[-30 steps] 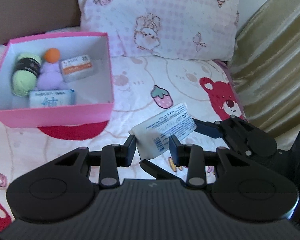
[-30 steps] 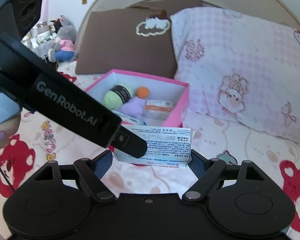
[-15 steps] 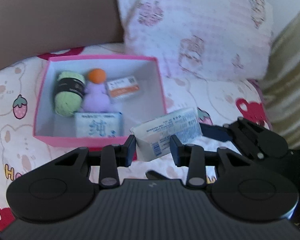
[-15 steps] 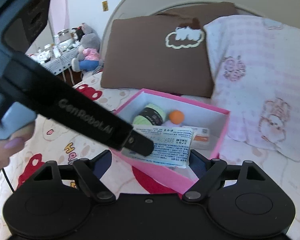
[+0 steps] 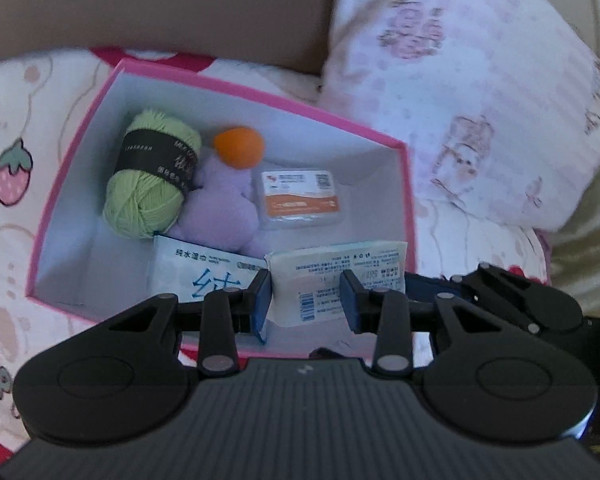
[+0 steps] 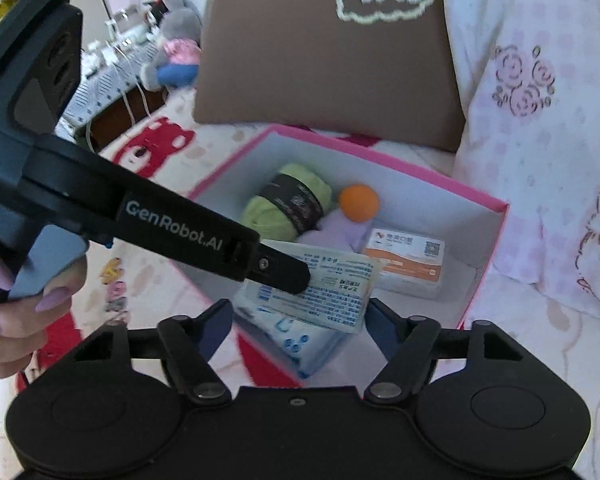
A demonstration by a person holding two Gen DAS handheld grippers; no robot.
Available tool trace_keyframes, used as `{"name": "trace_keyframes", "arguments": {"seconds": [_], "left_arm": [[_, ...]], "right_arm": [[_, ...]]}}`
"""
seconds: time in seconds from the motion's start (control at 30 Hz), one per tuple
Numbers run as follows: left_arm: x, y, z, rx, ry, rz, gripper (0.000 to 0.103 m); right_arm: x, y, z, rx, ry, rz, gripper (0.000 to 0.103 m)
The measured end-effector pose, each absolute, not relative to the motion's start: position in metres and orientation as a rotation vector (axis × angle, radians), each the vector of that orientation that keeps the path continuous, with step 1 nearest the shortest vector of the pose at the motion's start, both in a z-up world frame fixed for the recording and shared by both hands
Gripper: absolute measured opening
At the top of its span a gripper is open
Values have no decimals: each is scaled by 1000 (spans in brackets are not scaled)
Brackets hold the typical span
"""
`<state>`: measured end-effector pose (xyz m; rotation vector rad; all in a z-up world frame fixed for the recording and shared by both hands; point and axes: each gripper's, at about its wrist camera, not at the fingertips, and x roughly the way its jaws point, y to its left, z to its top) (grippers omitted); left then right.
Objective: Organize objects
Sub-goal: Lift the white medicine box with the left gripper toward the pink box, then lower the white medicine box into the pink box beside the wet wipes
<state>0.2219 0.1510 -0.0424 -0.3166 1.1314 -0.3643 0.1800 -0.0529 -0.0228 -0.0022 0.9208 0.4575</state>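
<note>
Holding a soft, light packet [image 5: 332, 276] by its edges above the pink box [image 5: 408, 200], left tongs [image 5: 306, 300] pinch it; right tongs [image 6: 298, 320] gape empty.

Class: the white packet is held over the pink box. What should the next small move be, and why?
Probably lower the white packet into the pink box and open the left gripper: it is shut on the packet, above the wet-wipe pack at the box's near edge.
</note>
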Motion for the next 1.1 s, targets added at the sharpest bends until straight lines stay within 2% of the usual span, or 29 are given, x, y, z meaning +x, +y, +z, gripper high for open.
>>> {"name": "trace_keyframes", "arguments": {"seconds": [0.2, 0.43, 0.8, 1.1], "left_arm": [[242, 154, -63, -345, 1155, -364, 36], [259, 156, -83, -510, 1179, -366, 36], [276, 150, -107, -570, 1200, -342, 36], [288, 139, -118, -551, 1262, -359, 36]], "right_arm": [[200, -50, -41, -55, 947, 424, 60], [212, -48, -49, -91, 982, 352, 60], [222, -35, -62, -259, 1024, 329, 59], [232, -42, -70, -243, 1079, 286, 59]]}}
